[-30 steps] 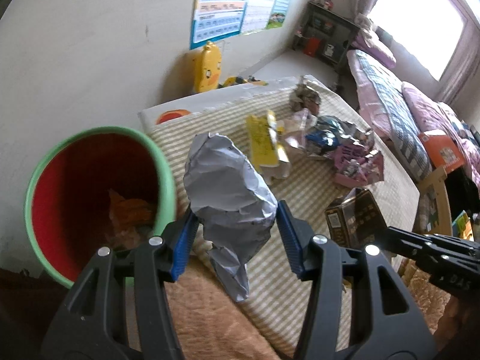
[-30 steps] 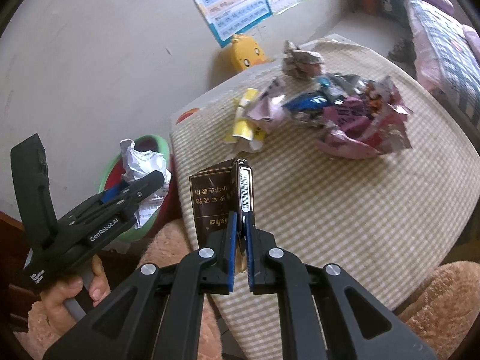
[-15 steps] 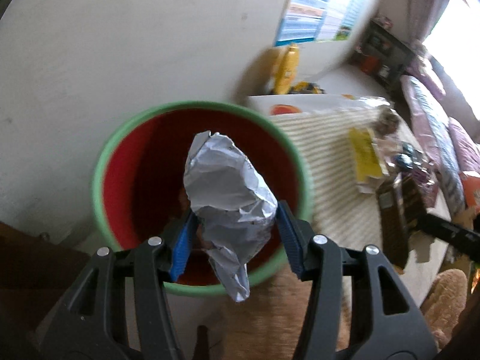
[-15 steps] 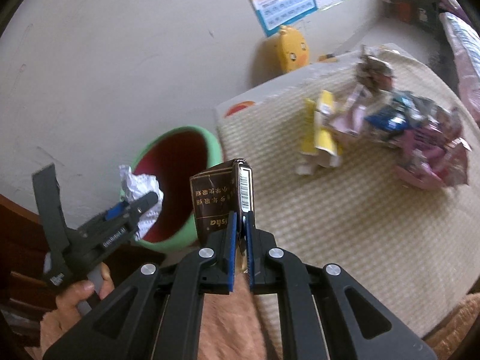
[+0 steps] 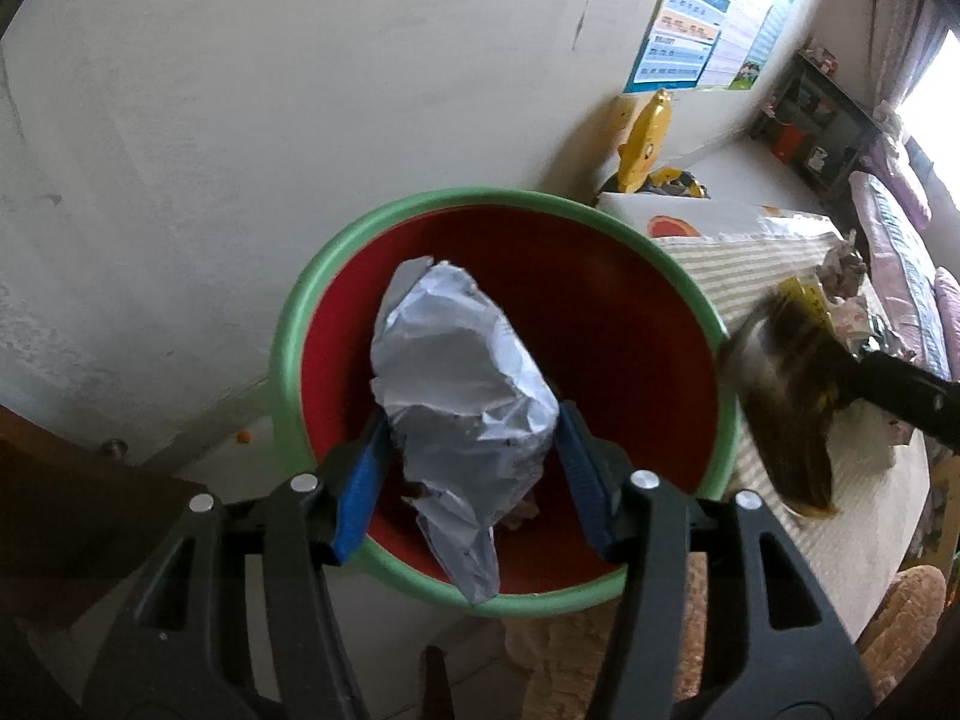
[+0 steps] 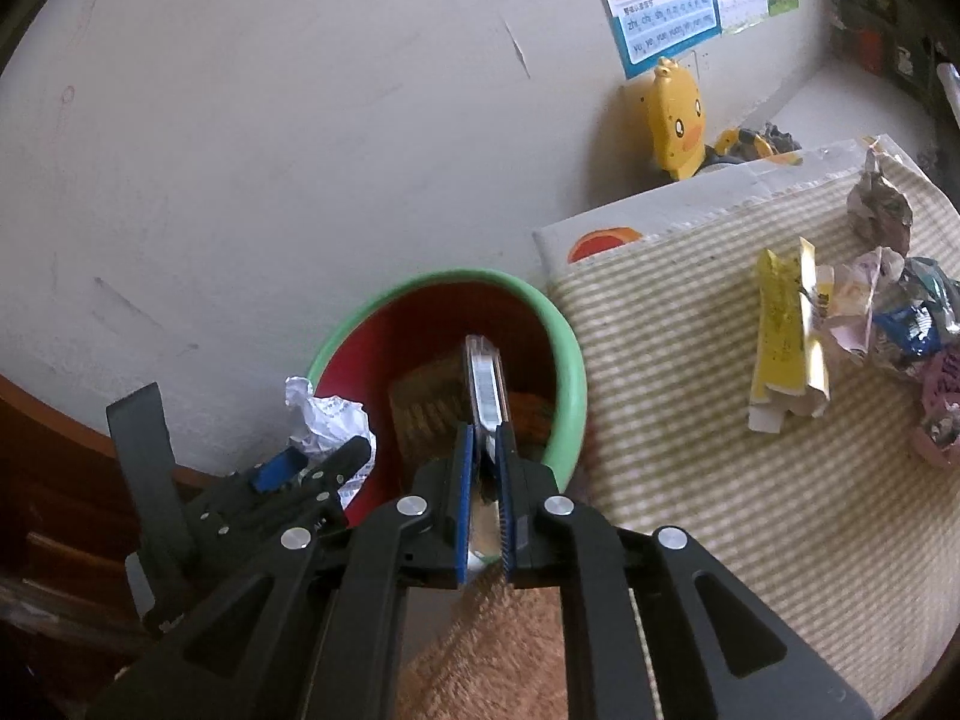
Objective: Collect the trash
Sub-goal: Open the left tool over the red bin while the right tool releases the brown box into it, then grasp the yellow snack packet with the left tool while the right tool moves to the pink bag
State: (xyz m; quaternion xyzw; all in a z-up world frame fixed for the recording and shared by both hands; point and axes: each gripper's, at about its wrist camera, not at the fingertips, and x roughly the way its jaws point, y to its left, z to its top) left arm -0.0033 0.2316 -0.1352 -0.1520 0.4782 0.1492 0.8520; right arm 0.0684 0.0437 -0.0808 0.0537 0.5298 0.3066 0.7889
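At the bottom centre of my left wrist view, the left claw (image 5: 474, 474) is closed about halfway, its blue pads pressing both sides of a crumpled white paper wad (image 5: 462, 396). That wad hangs directly over the mouth of the round plastic bin with a green rim and red inside (image 5: 600, 330).

In my right wrist view, lower centre, the right claw (image 6: 483, 468) is nearly closed, pinching a flattened dark brown carton with a barcode edge (image 6: 483, 384) edge-on. The carton's upper end sits over the bin's opening, with brown and orange trash visible down inside. In the left view it shows only as a blurred brown shape at the right of the bin rim.

Further right, the desk with a beige checked cloth (image 6: 690, 420) touches the bin. On it lie a crushed yellow packet (image 6: 786, 330) and, at the right edge, a heap of crumpled foil and pink wrappers (image 6: 912, 312). Beyond, upper right, a yellow duck-shaped toy (image 6: 675, 114) stands against the wall beneath a blue-bordered wall chart (image 6: 666, 6).
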